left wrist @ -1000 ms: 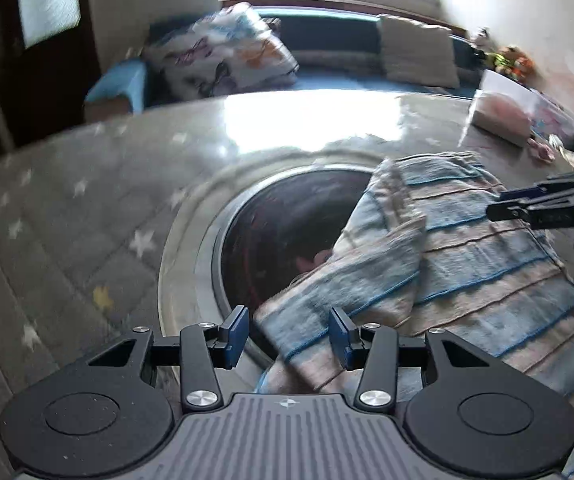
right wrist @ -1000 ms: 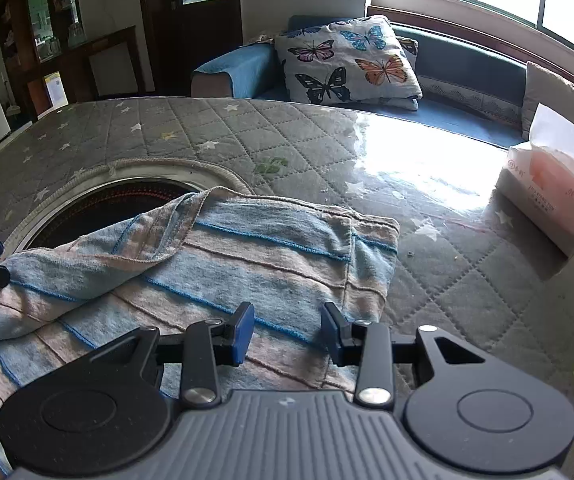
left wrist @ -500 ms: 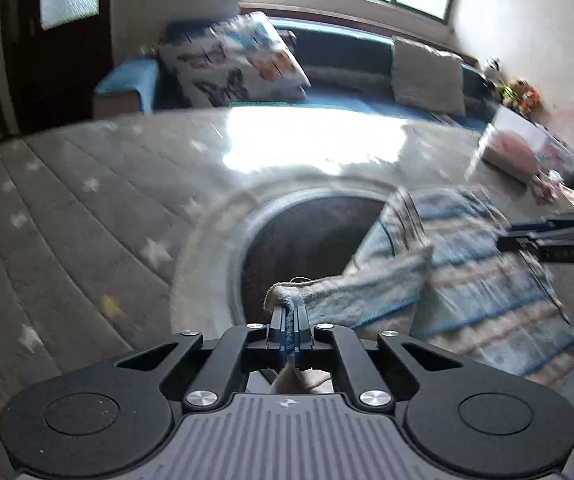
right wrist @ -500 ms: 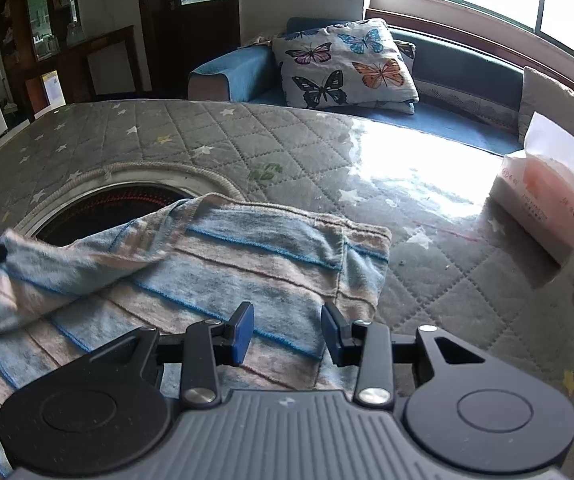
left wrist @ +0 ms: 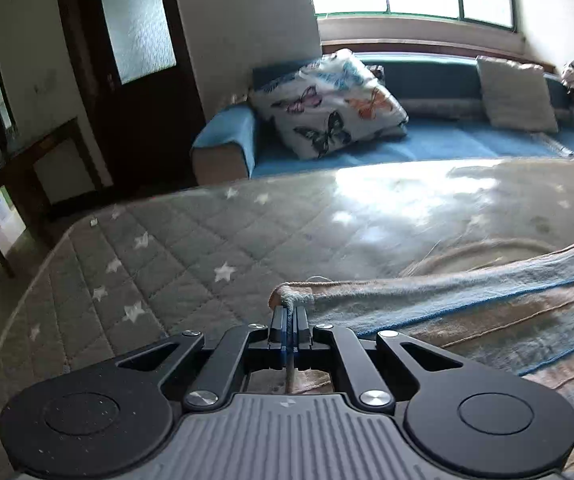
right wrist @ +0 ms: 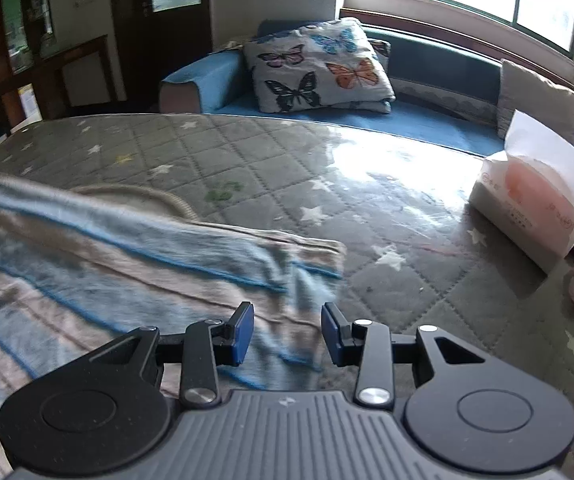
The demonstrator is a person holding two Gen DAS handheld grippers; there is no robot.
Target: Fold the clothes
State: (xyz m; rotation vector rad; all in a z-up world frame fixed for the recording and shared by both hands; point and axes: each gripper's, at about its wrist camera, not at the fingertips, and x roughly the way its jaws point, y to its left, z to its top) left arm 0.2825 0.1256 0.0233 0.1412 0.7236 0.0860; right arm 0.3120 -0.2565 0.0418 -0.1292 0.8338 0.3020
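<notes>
Pinching a corner of the striped towel [left wrist: 467, 304], your left gripper [left wrist: 289, 322] is clamped tight on the cloth, while your right gripper [right wrist: 287, 330] hovers with its jaws apart and empty over the near edge. That towel lies spread on the quilted table [right wrist: 287, 168]. It looks soft, light and limp, so it will likely sag and drag; take hold at corners or hems.
</notes>
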